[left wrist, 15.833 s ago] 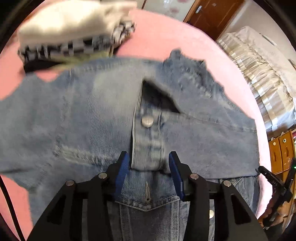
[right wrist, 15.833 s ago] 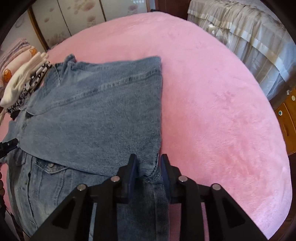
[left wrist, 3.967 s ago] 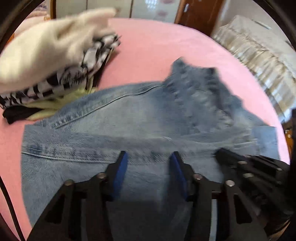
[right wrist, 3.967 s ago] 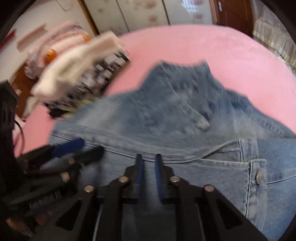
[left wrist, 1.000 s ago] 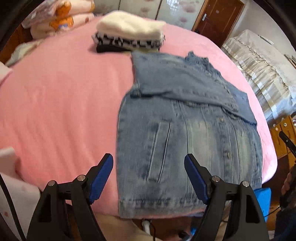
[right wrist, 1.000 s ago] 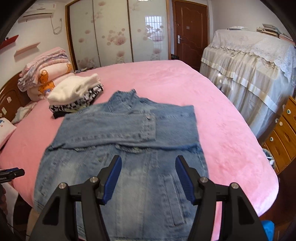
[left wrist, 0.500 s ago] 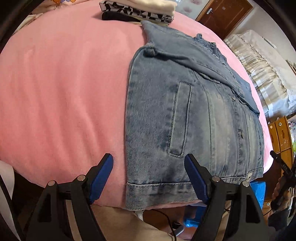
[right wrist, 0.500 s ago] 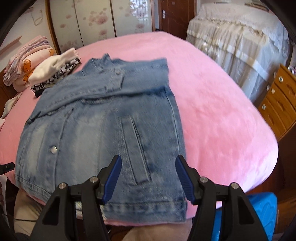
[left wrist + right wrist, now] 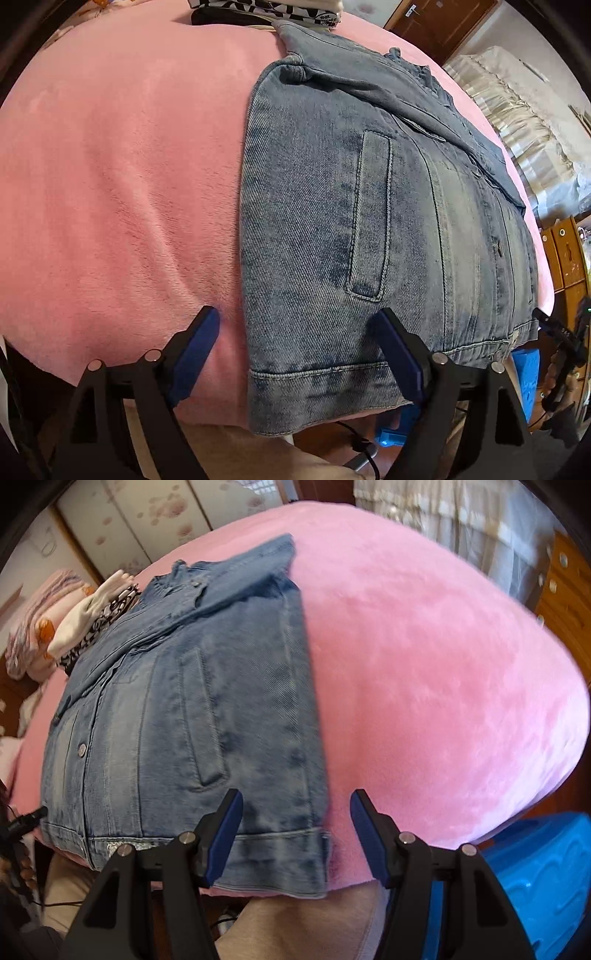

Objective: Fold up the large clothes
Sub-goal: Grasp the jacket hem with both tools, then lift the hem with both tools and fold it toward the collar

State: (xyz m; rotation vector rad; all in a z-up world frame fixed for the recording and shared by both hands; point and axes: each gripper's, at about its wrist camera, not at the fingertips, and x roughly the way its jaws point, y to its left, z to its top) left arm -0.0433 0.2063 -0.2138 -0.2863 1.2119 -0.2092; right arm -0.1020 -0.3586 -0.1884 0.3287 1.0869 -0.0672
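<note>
Hem grab in hand: left gripper opening, right gripper spread, each straddling a denim jacket hem corner; next, pinch.

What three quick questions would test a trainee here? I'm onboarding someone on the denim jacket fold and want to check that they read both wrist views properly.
1. True or false: the right claw is clamped on the denim jacket.
2. Which jacket corner sits between the fingers of the left claw? A) a collar corner B) a hem corner C) a sleeve cuff
3. Fill in: the jacket lies on a ____ blanket, with a pile of folded clothes past its collar.

Key
1. False: its fingers stand apart, nothing pinched.
2. B; that claw's jaws are opening, pads clear of the cloth.
3. Pink.
</note>
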